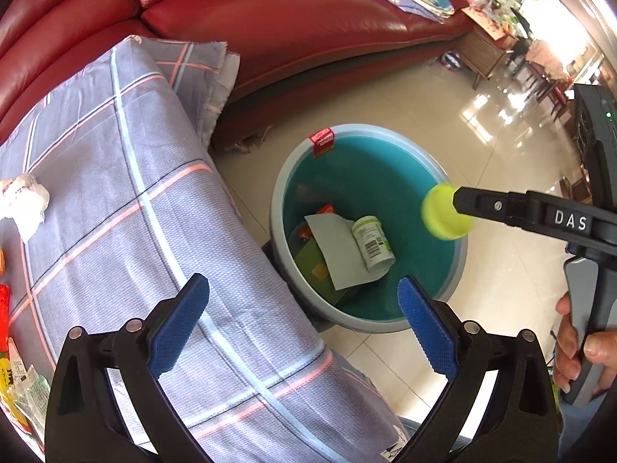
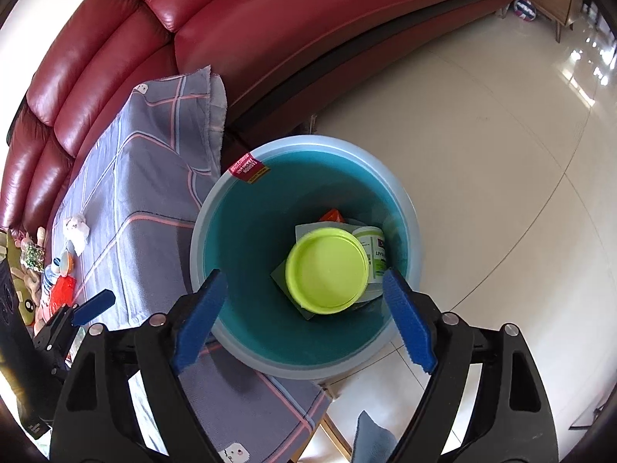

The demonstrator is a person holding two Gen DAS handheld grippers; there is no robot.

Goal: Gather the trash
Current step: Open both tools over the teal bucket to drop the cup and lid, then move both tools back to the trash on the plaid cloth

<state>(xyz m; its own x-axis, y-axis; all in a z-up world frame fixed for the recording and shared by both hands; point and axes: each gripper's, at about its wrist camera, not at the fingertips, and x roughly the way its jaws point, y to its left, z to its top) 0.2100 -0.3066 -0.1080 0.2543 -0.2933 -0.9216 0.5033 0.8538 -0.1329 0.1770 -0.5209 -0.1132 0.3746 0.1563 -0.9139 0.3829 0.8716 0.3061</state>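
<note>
**A:** What's closest to your cameras?

**B:** My own blue ribbed pads. My left gripper [image 1: 303, 324] stands spread wide with nothing between its fingers, half over the grey plaid cloth covering the table [image 1: 115, 177] and half over the bin. My right gripper [image 2: 304, 320] is also parted, directly above the round teal plastic bin with the pale rim [image 2: 216, 208].

**A:** And the trash you were carrying?

**B:** The lime-green round plastic lid [image 2: 327, 270] sits between my right fingers in that view, but neither pad touches it. From the left camera it appears blurred at the tip of the right finger, above the bin's mouth. I judge it's been let go and is dropping in.

**A:** Why hold the right one so steeply over the bin?

**B:** So whatever I let go lands inside, not on the tiled floor. The bin stands tight against the table's edge for the same reason: a short carry.

**A:** What's already in there?

**B:** A white plastic bottle with a green label [image 1: 372, 243], a sheet of white paper [image 1: 335, 247] and some coloured wrappers.

**A:** What's left?

**B:** A crumpled white tissue [image 1: 23, 200] on the cloth, plus packets at the table's far-left edge. My empty left gripper is probably best placed to fetch the tissue.
</note>
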